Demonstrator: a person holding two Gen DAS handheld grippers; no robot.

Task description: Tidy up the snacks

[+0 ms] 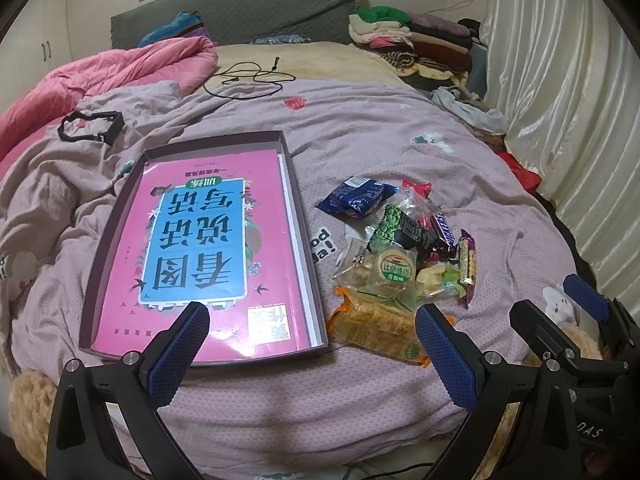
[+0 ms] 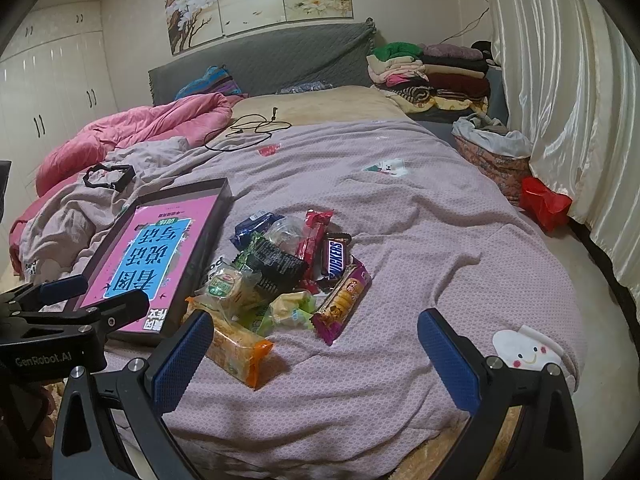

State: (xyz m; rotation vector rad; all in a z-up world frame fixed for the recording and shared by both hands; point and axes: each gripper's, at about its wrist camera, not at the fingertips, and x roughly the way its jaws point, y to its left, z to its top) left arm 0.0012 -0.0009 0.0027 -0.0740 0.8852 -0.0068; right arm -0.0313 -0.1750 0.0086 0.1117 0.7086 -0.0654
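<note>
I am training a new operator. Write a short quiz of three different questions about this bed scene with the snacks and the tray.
1. True or false: the pink book lies inside the tray.
2. Which lies nearest the right gripper? A. the orange packet B. the Snickers bar C. the blue packet
3. Fill in: both grippers are ____ and hold nothing; see the left gripper.

Key: 1 true; 2 A; 3 open.
</note>
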